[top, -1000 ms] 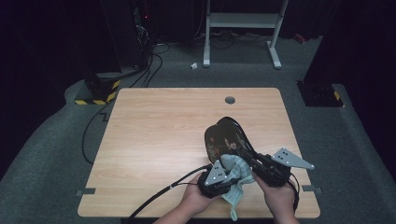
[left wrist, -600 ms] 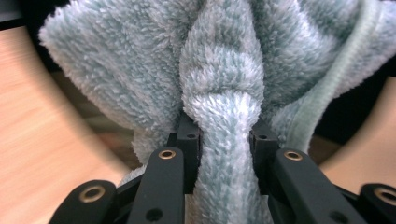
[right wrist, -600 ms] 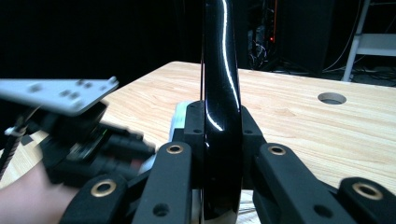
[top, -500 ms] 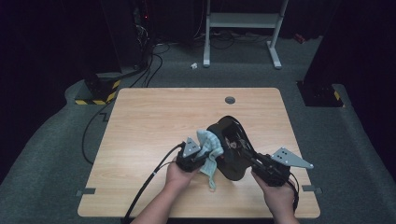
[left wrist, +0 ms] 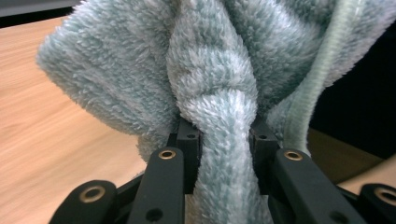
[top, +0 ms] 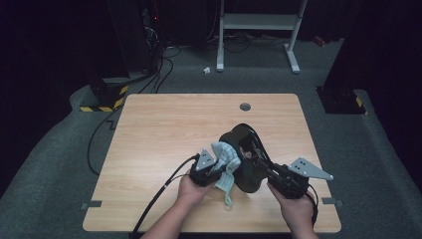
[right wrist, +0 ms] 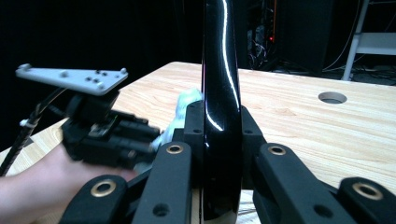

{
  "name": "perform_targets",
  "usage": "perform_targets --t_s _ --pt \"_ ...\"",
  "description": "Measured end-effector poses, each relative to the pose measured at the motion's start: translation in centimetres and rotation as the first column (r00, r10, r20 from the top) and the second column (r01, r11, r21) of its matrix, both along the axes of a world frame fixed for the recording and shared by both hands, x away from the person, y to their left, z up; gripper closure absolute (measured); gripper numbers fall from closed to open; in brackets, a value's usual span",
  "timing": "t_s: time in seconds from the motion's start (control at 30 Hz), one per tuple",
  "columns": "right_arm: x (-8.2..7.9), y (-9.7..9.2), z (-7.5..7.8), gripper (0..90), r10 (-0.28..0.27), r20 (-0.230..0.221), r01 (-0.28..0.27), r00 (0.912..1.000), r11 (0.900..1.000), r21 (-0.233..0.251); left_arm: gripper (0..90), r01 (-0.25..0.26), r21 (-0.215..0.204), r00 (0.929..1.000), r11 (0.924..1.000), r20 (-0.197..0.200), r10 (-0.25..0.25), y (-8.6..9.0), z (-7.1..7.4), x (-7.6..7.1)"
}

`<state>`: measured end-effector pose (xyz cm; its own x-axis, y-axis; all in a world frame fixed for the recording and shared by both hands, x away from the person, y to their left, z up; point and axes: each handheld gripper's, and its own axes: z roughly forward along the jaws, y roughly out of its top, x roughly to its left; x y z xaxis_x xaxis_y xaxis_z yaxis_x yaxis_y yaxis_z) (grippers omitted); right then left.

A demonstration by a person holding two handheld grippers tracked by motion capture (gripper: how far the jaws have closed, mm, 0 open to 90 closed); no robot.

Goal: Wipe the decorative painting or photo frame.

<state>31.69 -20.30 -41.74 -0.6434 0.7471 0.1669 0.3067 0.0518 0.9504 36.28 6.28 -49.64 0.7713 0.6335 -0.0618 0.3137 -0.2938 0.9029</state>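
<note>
A fluffy pale teal cloth (top: 225, 155) (left wrist: 219, 70) is bunched between the jaws of my left gripper (top: 219, 167) (left wrist: 224, 135), which is shut on it. The cloth presses against the left side of a thin, glossy black object (top: 245, 144) (right wrist: 222, 70). This object is held on edge above the wooden table (top: 149, 129). My right gripper (top: 261, 169) (right wrist: 219, 123) is shut on its near rim. In the right gripper view, the left gripper (right wrist: 107, 135) and a bit of the cloth (right wrist: 184, 105) sit just left of the black object.
A round cable hole (top: 245, 106) (right wrist: 332, 97) lies near the table's far edge. The left gripper's cable (top: 159, 196) trails off the front edge. Beyond the table are a white metal frame (top: 259, 22) and a box with yellow-black tape (top: 104, 97) on the floor.
My left gripper has carried the cloth left and away from the near end beside the right gripper, along the black object's side. The right gripper has stayed put.
</note>
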Motion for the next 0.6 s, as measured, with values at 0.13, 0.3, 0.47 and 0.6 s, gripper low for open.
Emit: perform_targets --t_s 0.13,0.3,0.47,0.6 --pt "0.0 0.1 0.0 79.6 0.002 0.001 -0.002 1.0 1.0 0.0 72.2 0.088 0.009 0.9961 0.9961 0.008 -0.088 -2.2 0.3 -2.4" --pt "0.1 -0.1 0.0 79.6 0.004 -0.005 -0.004 1.0 1.0 0.005 72.1 0.168 0.022 0.9855 0.9855 0.021 -0.169 -4.2 0.5 -4.3" --pt "0.0 0.0 0.0 79.6 0.009 -0.006 -0.009 0.9999 0.9999 0.005 72.0 0.185 0.035 0.9823 0.9821 0.025 -0.186 -4.3 0.2 -4.4" --pt "0.1 0.0 -0.1 79.6 0.01 -0.005 -0.01 0.9999 0.9999 0.004 71.9 0.147 0.041 0.9886 0.9883 0.028 -0.148 -3.3 0.0 -3.4"
